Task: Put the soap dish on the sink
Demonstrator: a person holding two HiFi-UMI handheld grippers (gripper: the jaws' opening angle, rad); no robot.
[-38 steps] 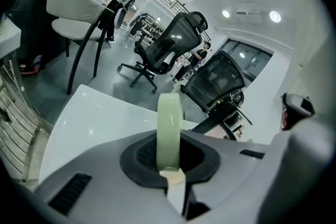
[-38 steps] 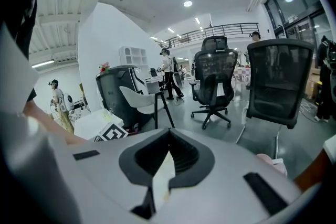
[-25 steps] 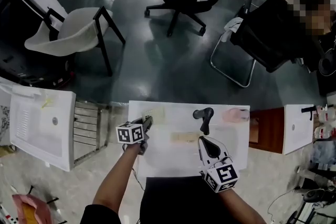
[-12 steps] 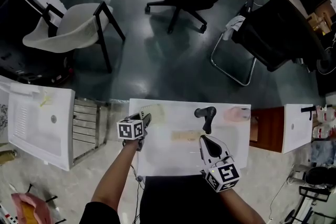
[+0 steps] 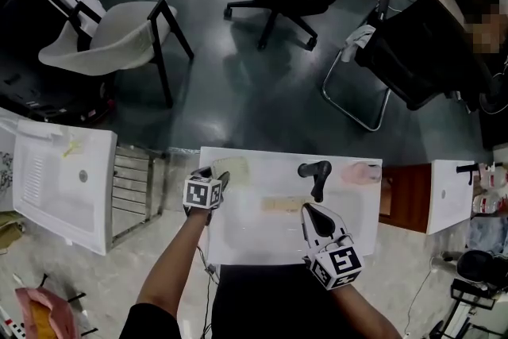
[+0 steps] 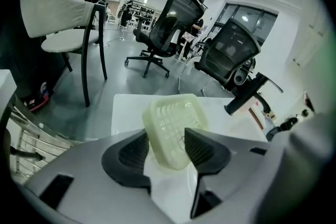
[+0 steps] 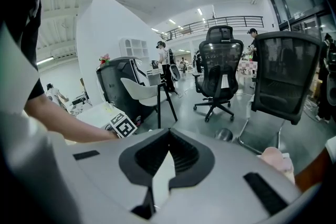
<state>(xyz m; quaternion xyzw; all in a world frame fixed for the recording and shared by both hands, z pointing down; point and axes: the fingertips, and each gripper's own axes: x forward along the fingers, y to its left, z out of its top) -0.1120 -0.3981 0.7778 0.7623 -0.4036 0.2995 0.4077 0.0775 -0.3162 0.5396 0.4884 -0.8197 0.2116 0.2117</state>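
Left gripper (image 6: 167, 147) jaws are opening astride the pale-yellow gridded plastic soap dish (image 6: 173, 122); right gripper (image 7: 167, 157) closed, empty. Dish likely light, stiff, slick: grip opposite side walls.

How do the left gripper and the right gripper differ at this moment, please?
The left gripper has its jaws apart and opening; the right gripper has its jaws together. The left gripper has the pale soap dish between its jaws, resting on the sink; the right gripper has nothing between its own. Both are grey with black ribbed jaws.
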